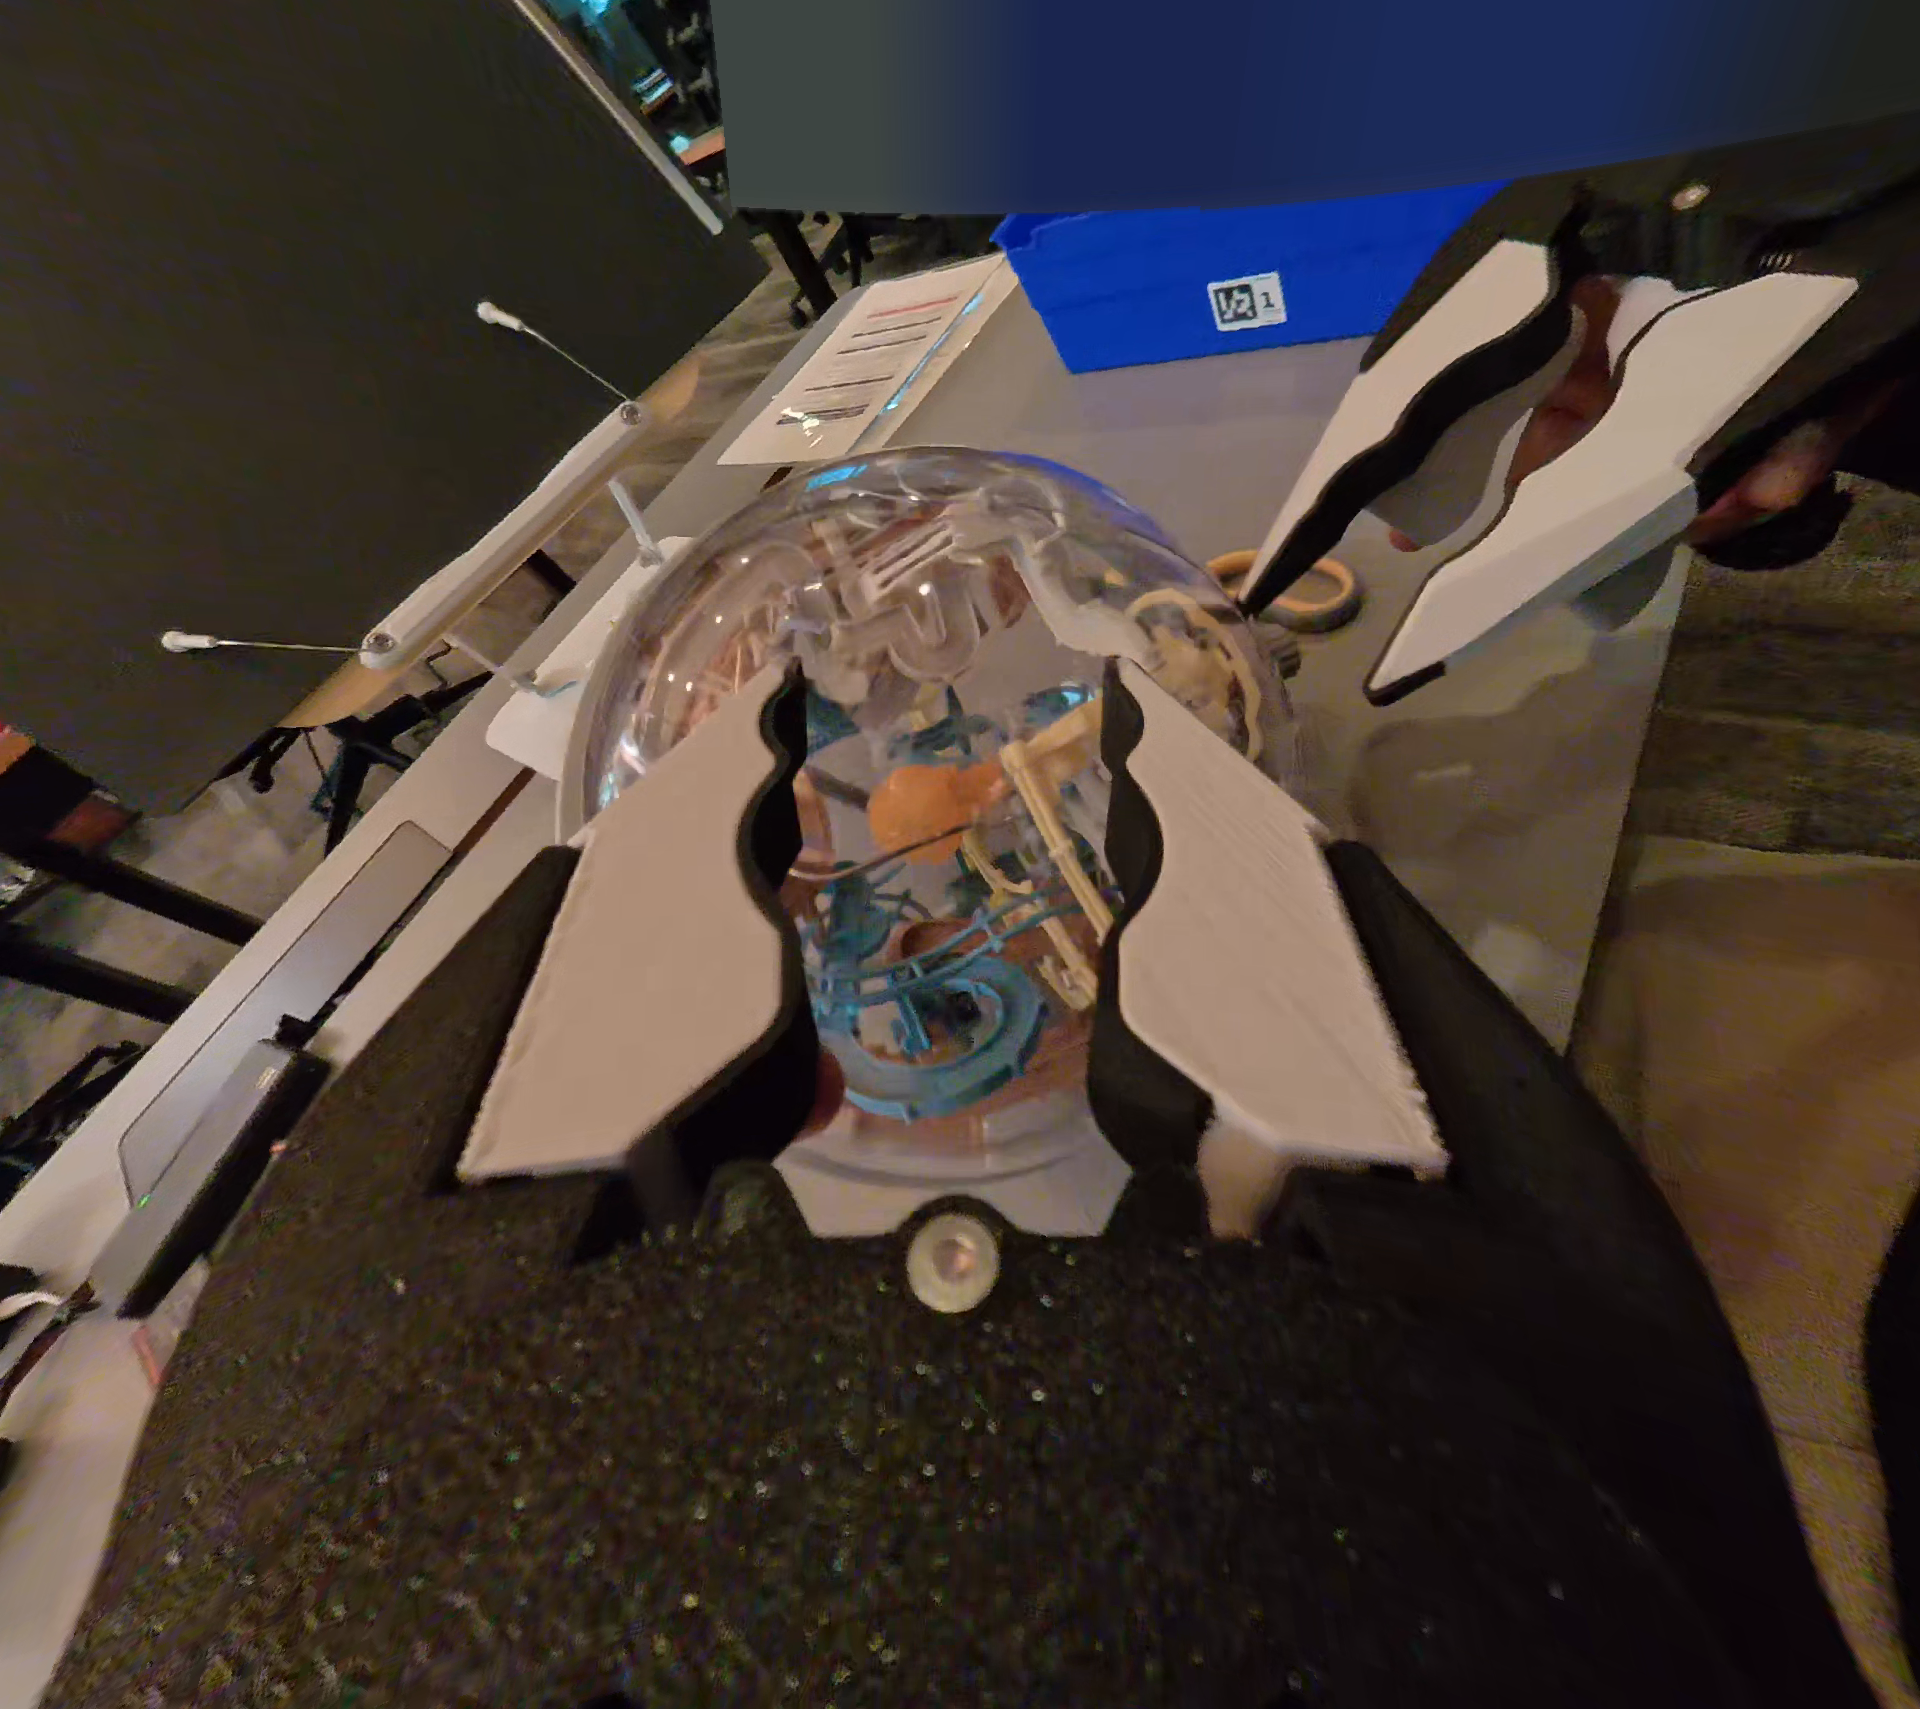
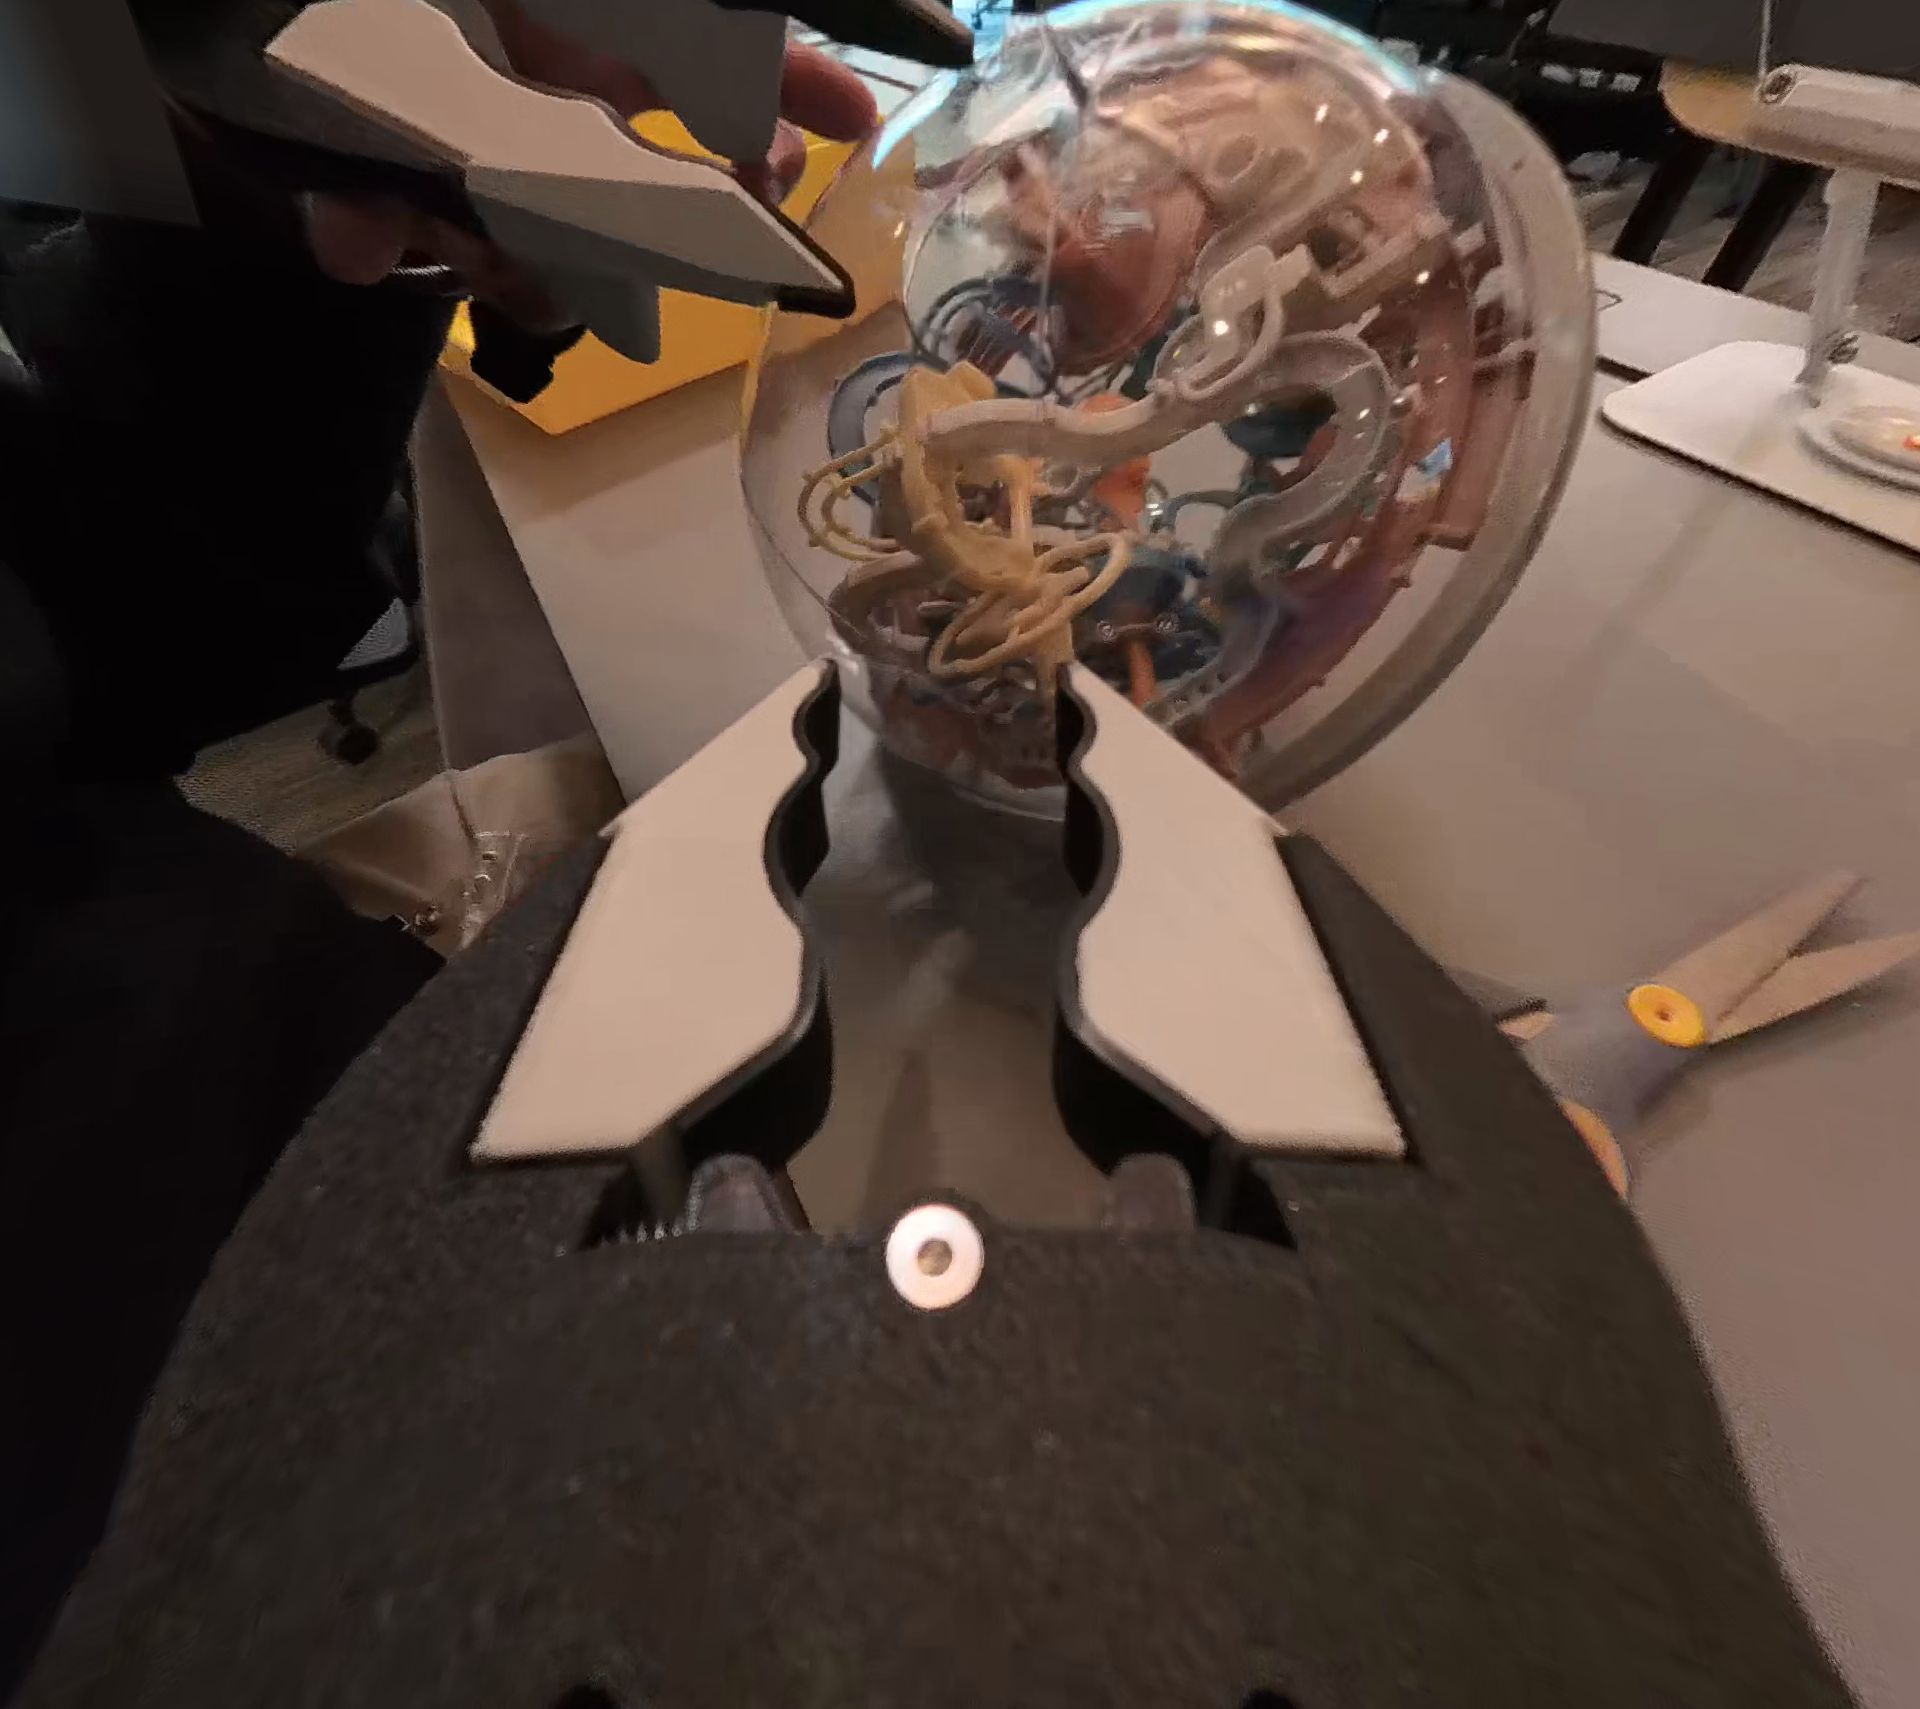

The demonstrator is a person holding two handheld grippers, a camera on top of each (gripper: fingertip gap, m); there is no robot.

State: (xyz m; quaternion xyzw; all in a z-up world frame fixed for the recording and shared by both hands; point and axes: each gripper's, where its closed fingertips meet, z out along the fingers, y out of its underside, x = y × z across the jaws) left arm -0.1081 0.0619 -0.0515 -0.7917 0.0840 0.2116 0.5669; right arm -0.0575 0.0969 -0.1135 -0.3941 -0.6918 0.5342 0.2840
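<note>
Left gripper (image 1: 951, 693) spread wide, poised over maze sphere (image 1: 914, 620); right gripper (image 2: 945, 703) parted, empty, beside sphere.

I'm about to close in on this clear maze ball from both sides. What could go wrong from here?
1. The clear maze ball is round and smooth; with both grippers' jaws open, it could roll across the table.
2. The scissors lie near the right gripper and could get knocked.

Clear maze sphere (image 2: 1195, 412) on table (image 2: 1662, 724)
</note>
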